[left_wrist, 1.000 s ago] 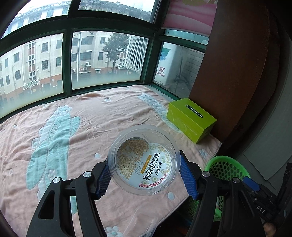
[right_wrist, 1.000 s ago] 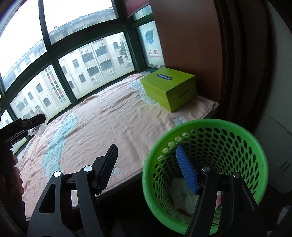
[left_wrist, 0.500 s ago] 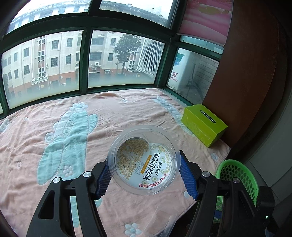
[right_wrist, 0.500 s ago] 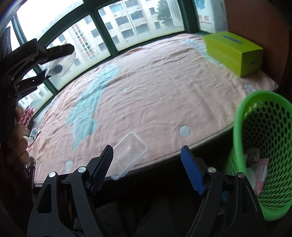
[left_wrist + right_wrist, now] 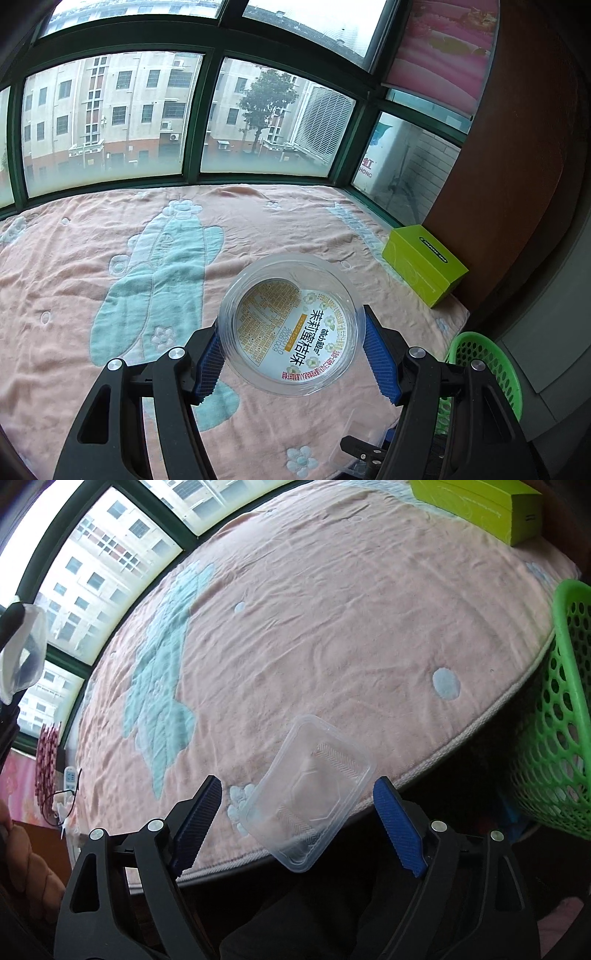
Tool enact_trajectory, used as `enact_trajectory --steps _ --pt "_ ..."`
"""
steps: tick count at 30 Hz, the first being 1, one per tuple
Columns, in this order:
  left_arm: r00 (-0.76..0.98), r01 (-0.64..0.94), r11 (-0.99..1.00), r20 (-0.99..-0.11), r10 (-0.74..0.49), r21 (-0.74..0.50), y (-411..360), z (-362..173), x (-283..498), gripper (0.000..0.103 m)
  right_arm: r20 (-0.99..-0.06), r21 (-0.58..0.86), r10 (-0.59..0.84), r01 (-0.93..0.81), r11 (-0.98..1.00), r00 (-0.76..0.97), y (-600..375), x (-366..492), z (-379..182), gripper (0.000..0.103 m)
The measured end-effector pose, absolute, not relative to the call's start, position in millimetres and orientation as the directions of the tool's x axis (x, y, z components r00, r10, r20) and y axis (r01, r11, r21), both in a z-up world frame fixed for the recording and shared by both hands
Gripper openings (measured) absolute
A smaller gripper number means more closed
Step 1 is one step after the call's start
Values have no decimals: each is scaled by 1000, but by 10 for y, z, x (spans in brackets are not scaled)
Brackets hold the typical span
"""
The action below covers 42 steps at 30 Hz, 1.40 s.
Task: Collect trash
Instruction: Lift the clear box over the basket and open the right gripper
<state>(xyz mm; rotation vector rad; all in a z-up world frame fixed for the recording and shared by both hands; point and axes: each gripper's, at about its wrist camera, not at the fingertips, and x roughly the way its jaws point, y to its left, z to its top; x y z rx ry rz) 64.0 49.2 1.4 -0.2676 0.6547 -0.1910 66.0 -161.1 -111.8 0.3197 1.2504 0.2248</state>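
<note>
My left gripper [image 5: 291, 332] is shut on a round clear plastic container [image 5: 280, 354] with a printed yellow and white label, held above the pink blanket [image 5: 110, 240]. The same container [image 5: 22, 653] shows at the far left of the right wrist view. A clear rectangular plastic tray [image 5: 306, 797] lies at the blanket's near edge and partly overhangs it. My right gripper [image 5: 297, 786] points steeply down over this tray. Its jaws are opening, with the tray between them and neither pad touching it. A green mesh basket [image 5: 565, 709] stands on the floor to the right, beside the bed.
A lime green box [image 5: 424, 264] lies at the blanket's far right corner by a brown wooden panel [image 5: 498, 184]. Windows run along the far side. The basket [image 5: 484, 369] sits below the bed's right edge. A hand [image 5: 29, 860] shows at the lower left.
My right gripper swung from above the green basket leftward and down to the clear tray, and its jaws widened. My left gripper shifted left with the round container still held.
</note>
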Motion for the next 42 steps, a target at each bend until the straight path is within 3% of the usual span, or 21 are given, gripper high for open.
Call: enact_trajectory --steps 4,8,15,30,42 --pt "776 82 945 -575 -260 -317 593 -34 638 65 -916 297 281 13 955 287 -1494 722 -1213 83" --pt "773 74 941 -577 -264 -331 652 -73 646 65 -933 259 243 28 965 264 -1474 741 -1323 68" --pt "762 78 939 -588 -272 -334 618 -122 676 65 -914 221 220 -35 975 340 -1545 629 -1203 59" --pt "733 163 934 -595 -329 -317 -73 -2 752 65 -787 198 169 -16 980 593 -2367 392 -524 58" --pt "682 287 903 -594 -427 -320 -910 100 794 65 -688 136 5 122 983 726 -3324 90 -124 58"
